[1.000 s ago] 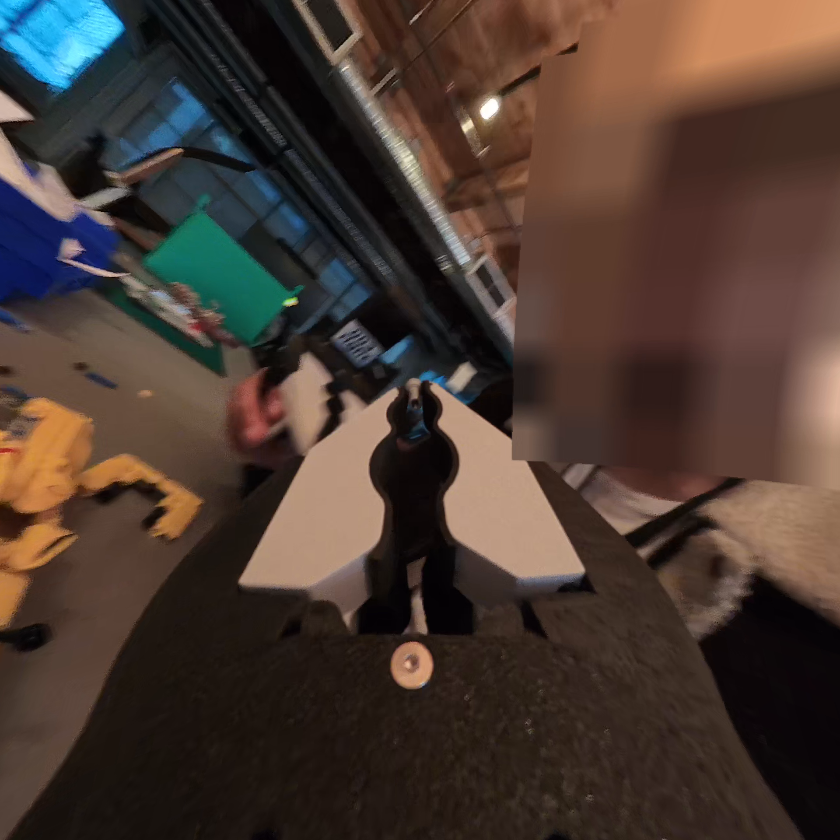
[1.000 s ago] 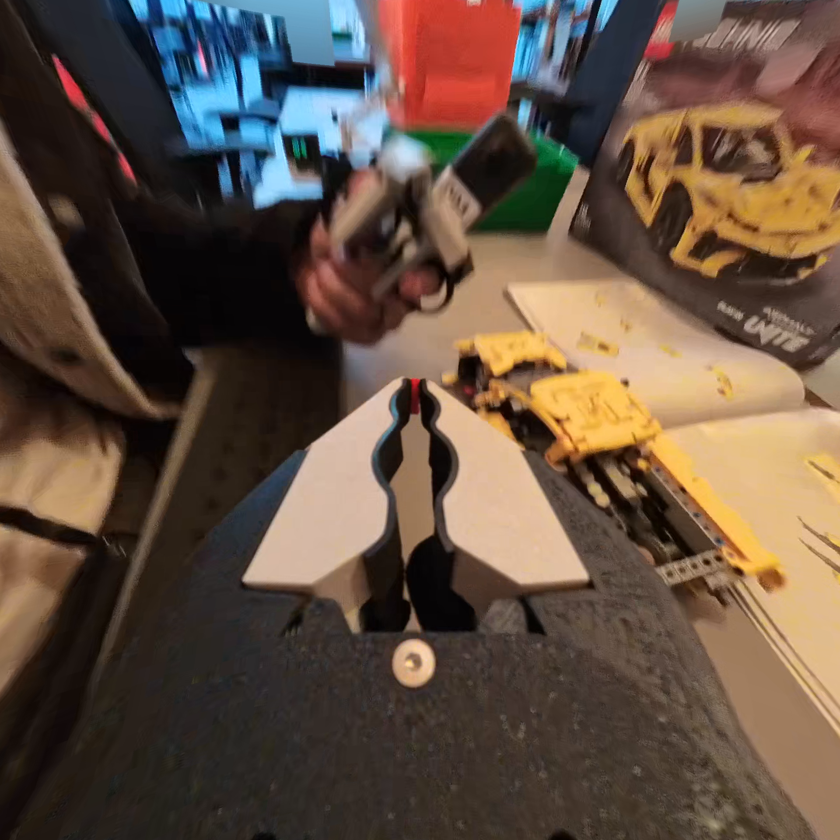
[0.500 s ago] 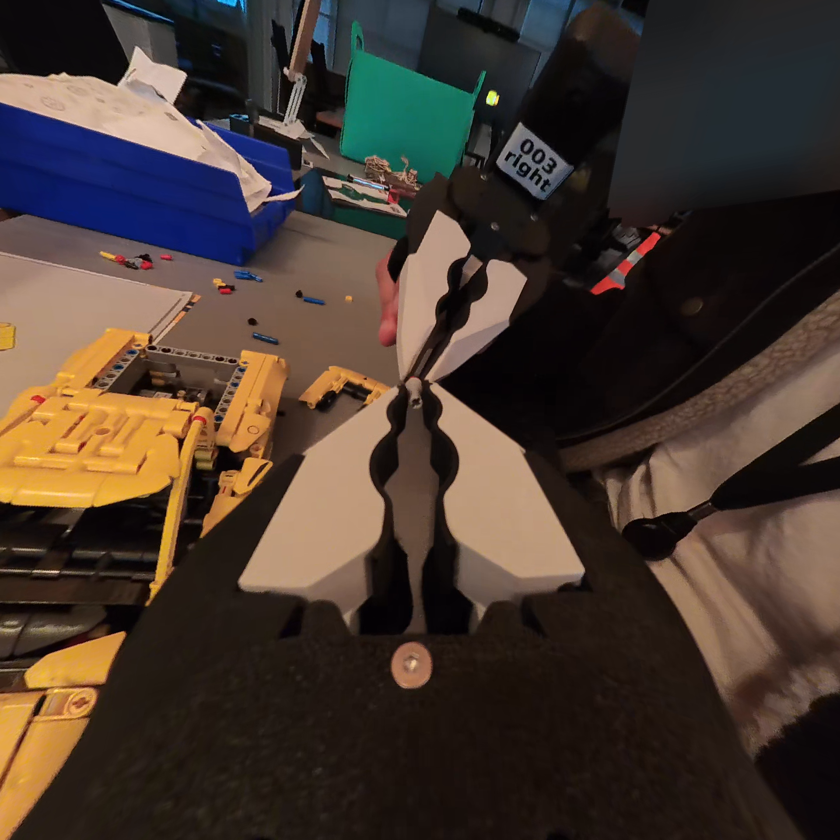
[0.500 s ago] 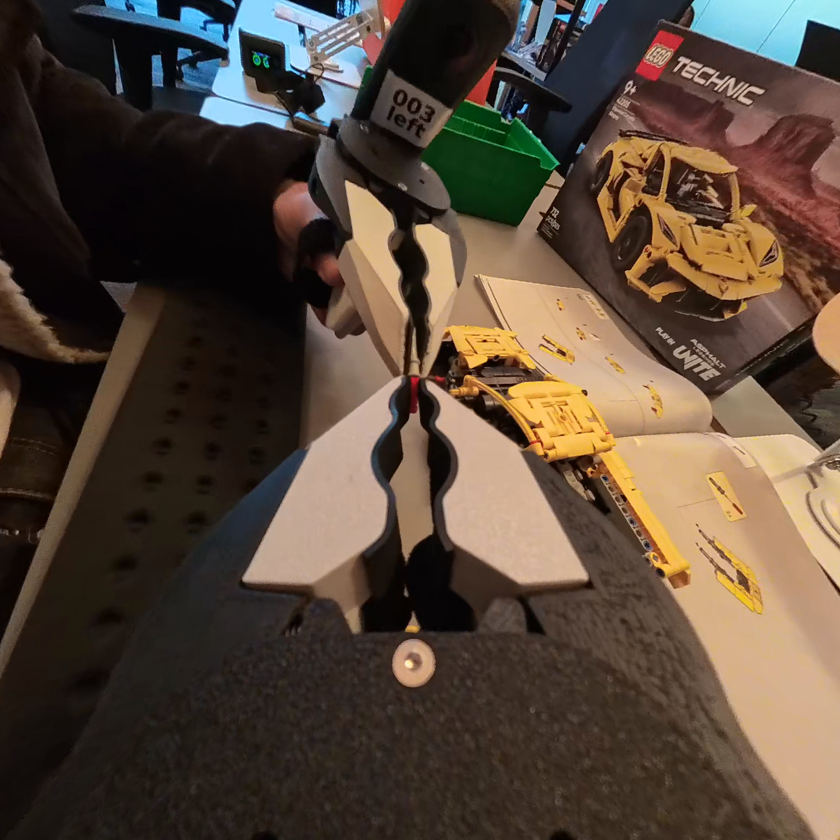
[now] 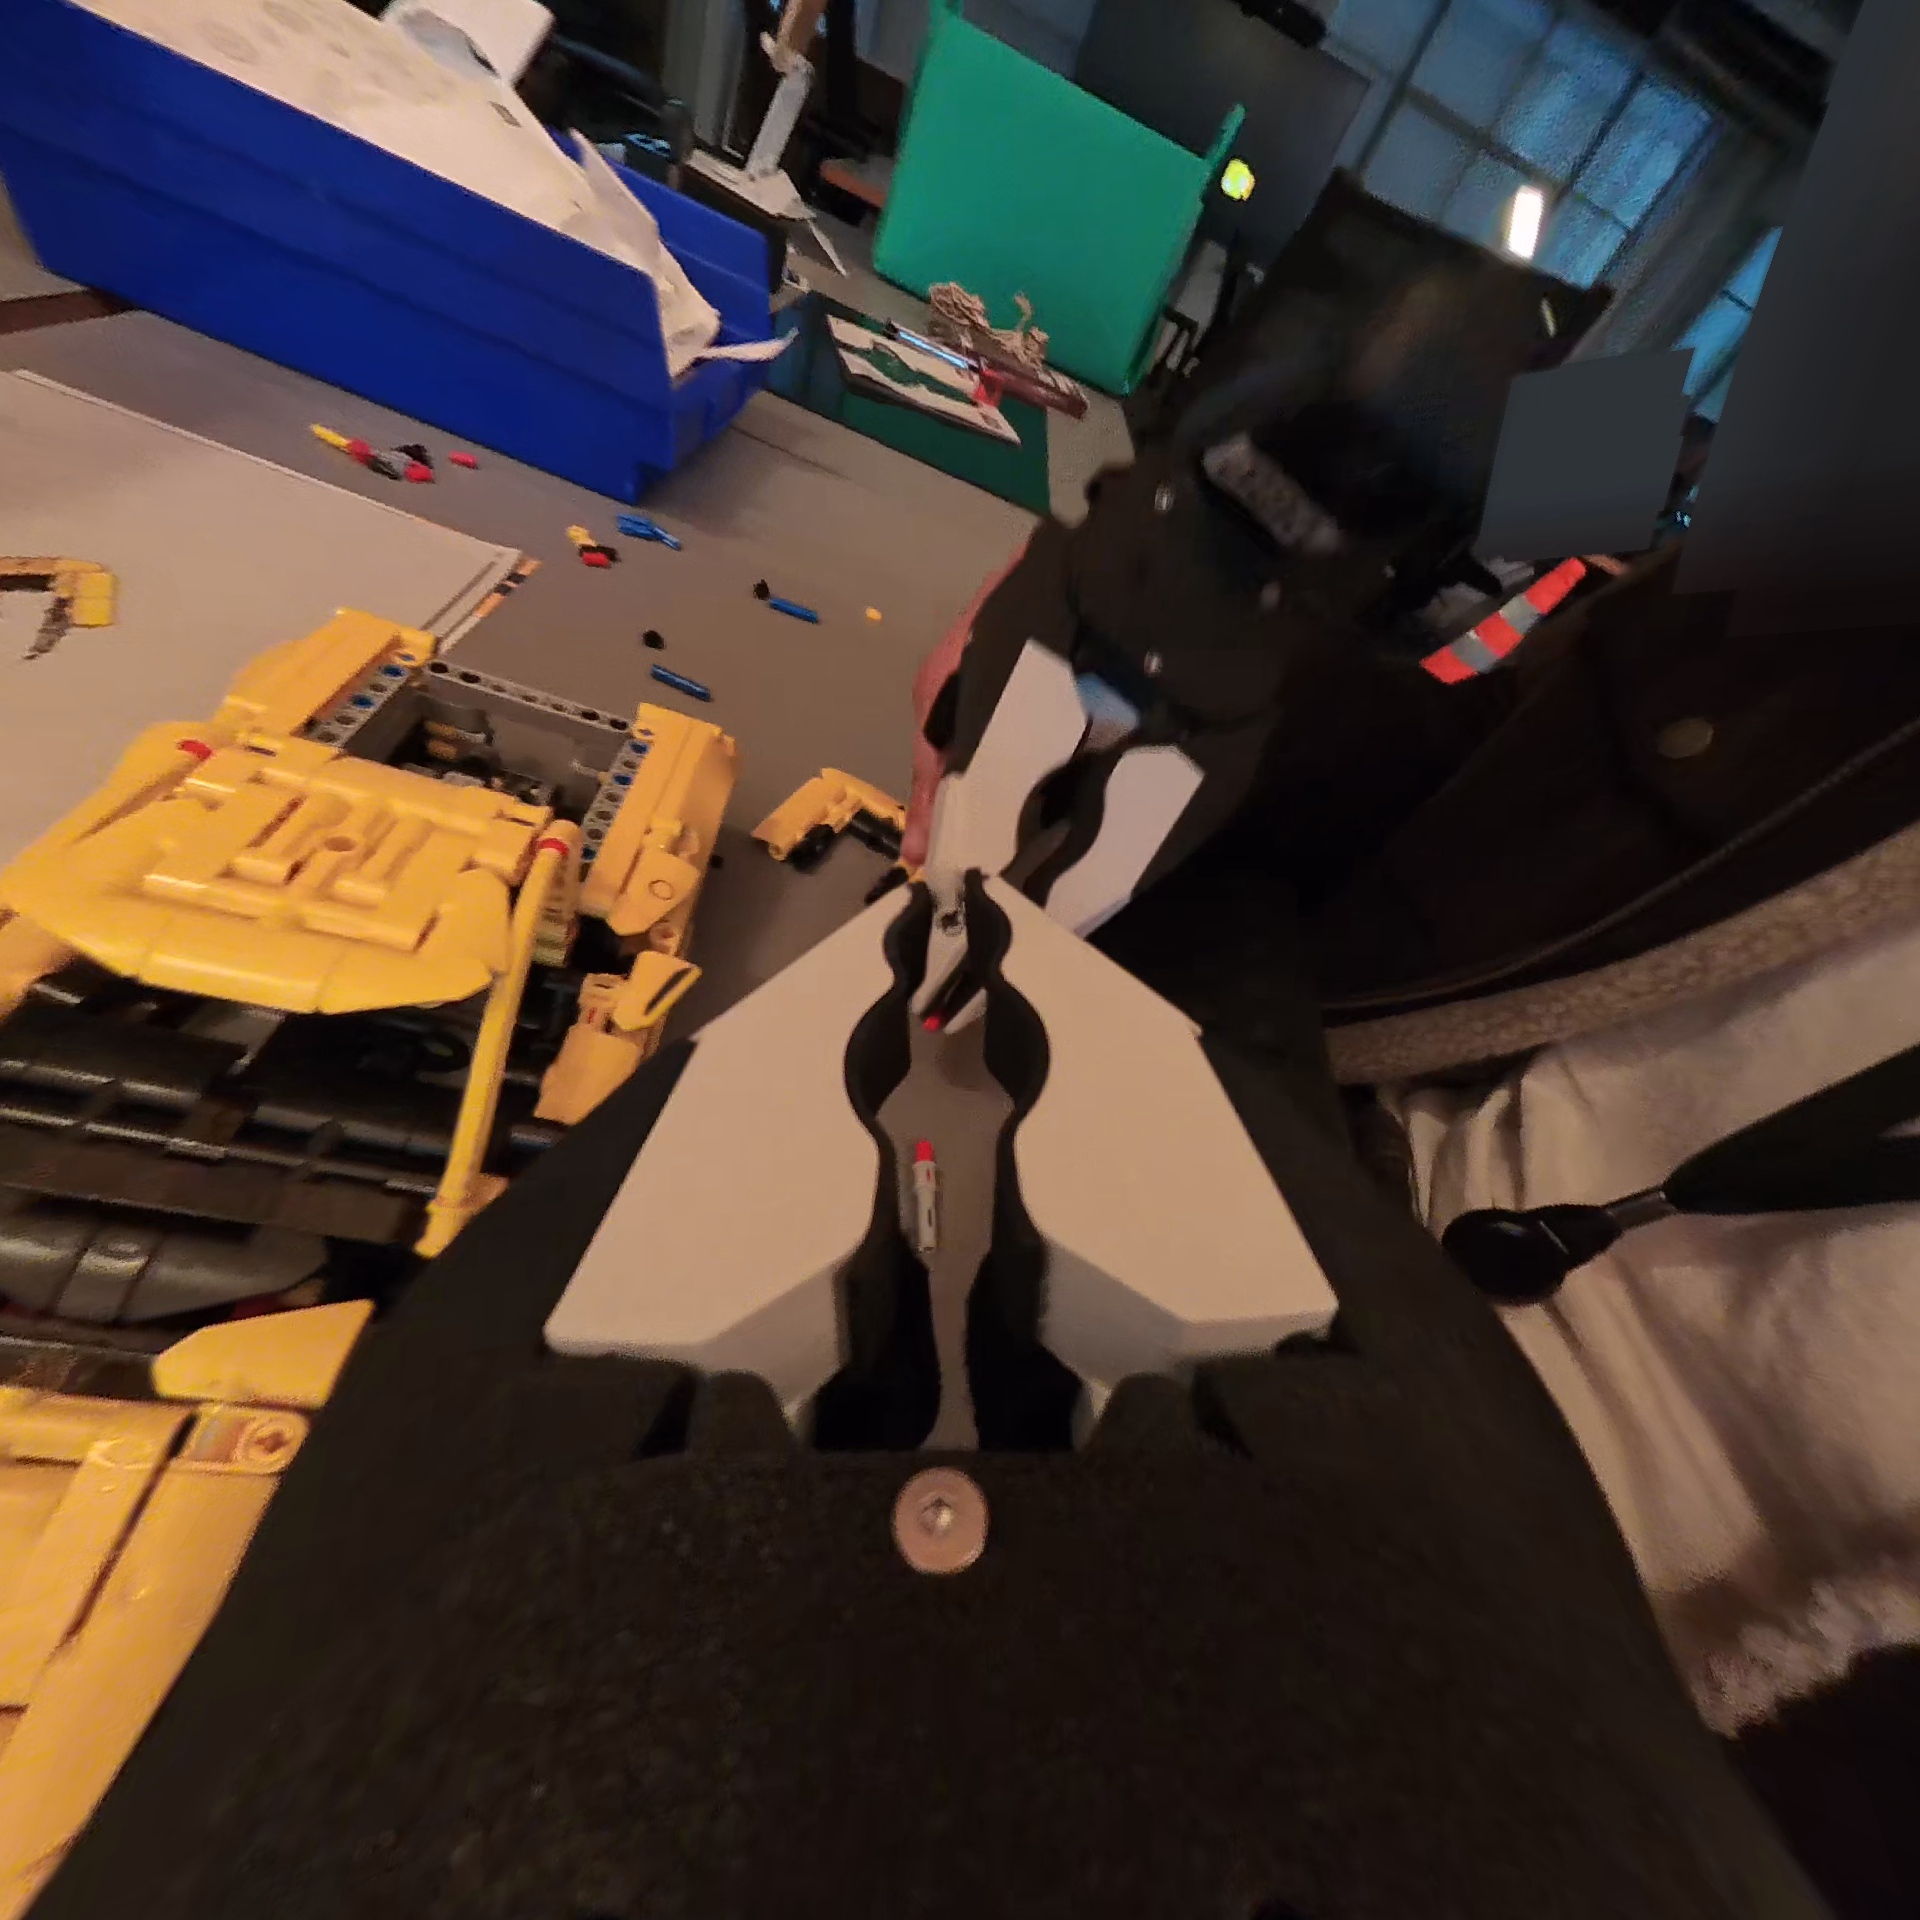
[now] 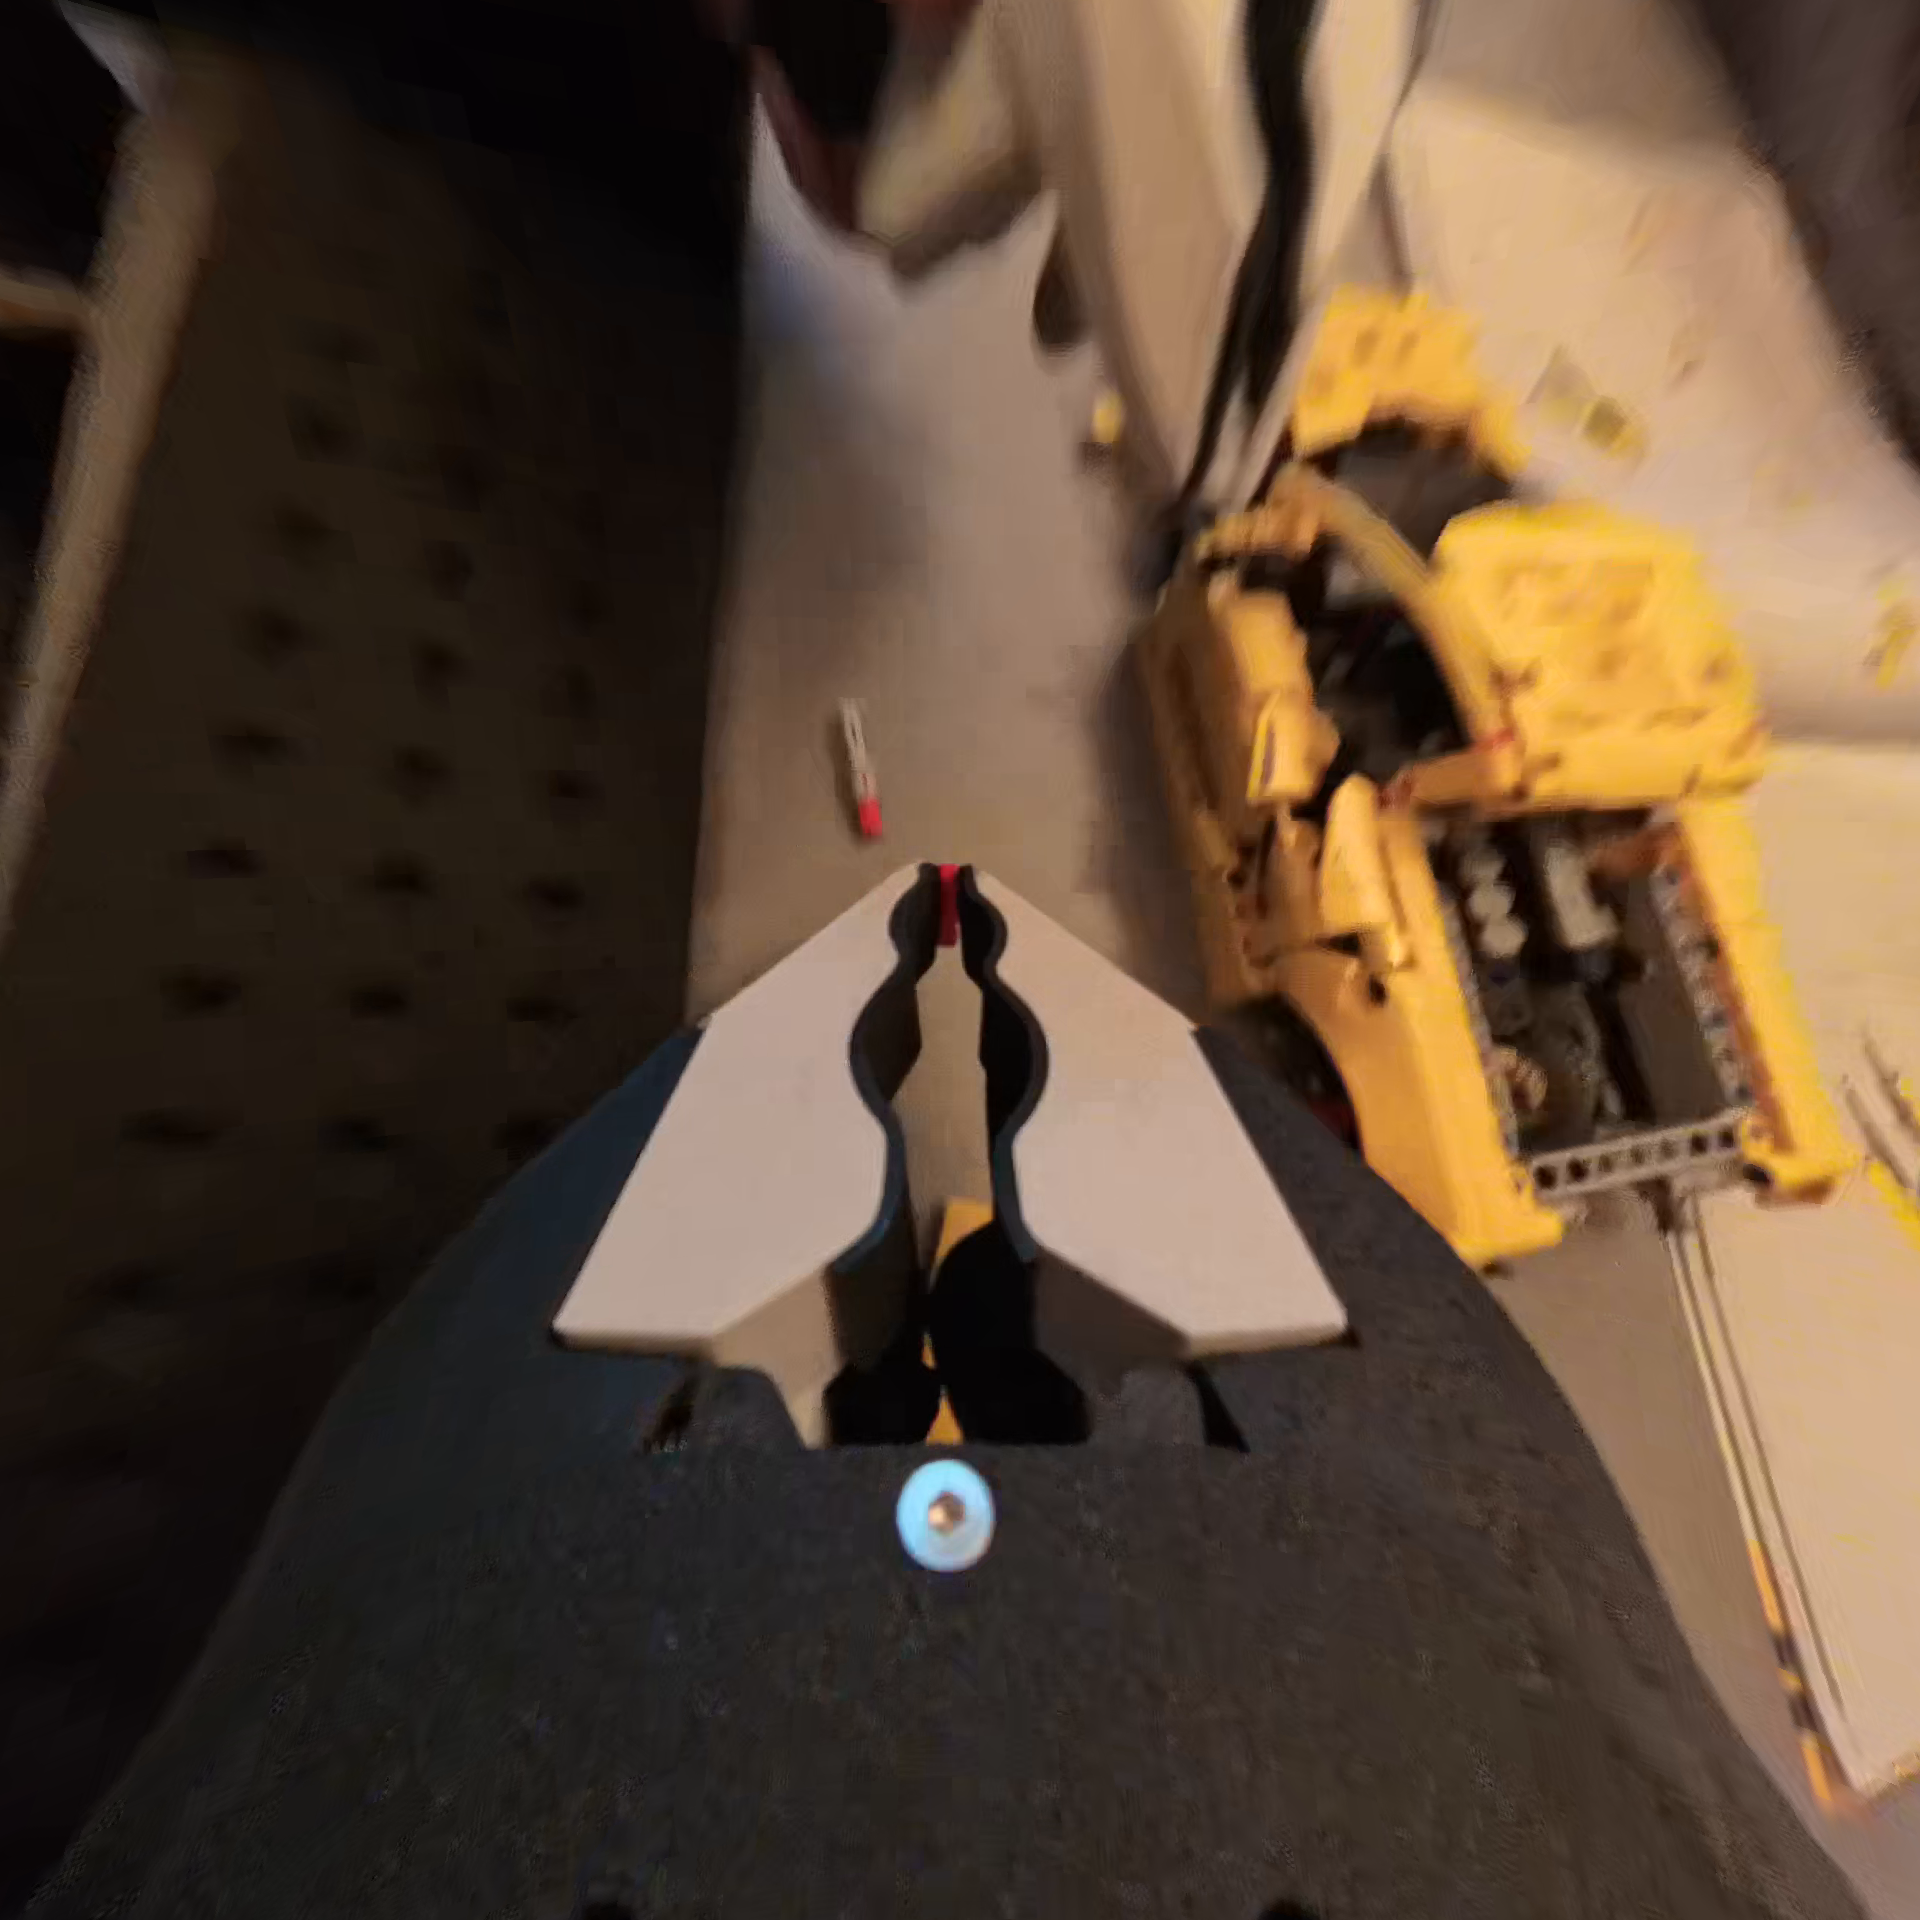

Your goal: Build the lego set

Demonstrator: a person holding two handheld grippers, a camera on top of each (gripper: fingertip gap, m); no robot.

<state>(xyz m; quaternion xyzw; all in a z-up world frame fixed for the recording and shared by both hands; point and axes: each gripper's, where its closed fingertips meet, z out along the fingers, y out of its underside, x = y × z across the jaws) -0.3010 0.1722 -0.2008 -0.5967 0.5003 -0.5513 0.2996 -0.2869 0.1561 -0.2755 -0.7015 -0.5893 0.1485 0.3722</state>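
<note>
My left gripper [image 5: 945, 894] hovers over the grey table with its jaws almost together on a small grey piece [image 5: 948, 914]. My right gripper [image 6: 948, 878] is shut on a small red piece [image 6: 948, 914]. In the left wrist view it [image 5: 935, 1013] comes in from above, blurred, its tip just behind my left fingertips. A grey pin with a red end [image 6: 860, 769] lies loose on the table ahead of the right gripper. It also shows through the gap of the left fingers [image 5: 923, 1195]. The part-built yellow car [image 5: 312, 883] [image 6: 1455, 831] sits beside both grippers.
A blue bin [image 5: 364, 239] with paper and a green bin [image 5: 1039, 208] stand at the back. Several small loose pieces [image 5: 675, 675] and a small yellow sub-assembly [image 5: 831, 821] lie on the table. The open instruction booklet [image 5: 208, 540] [image 6: 1818, 1351] lies by the car. The person's torso [image 5: 1610, 1299] is at the right. The grippers' ends are close to 8 cm from one another.
The two grippers met tip to tip half a second ago. Now the right one has swung down fast, and a grey pin with a red end lies on the table.
</note>
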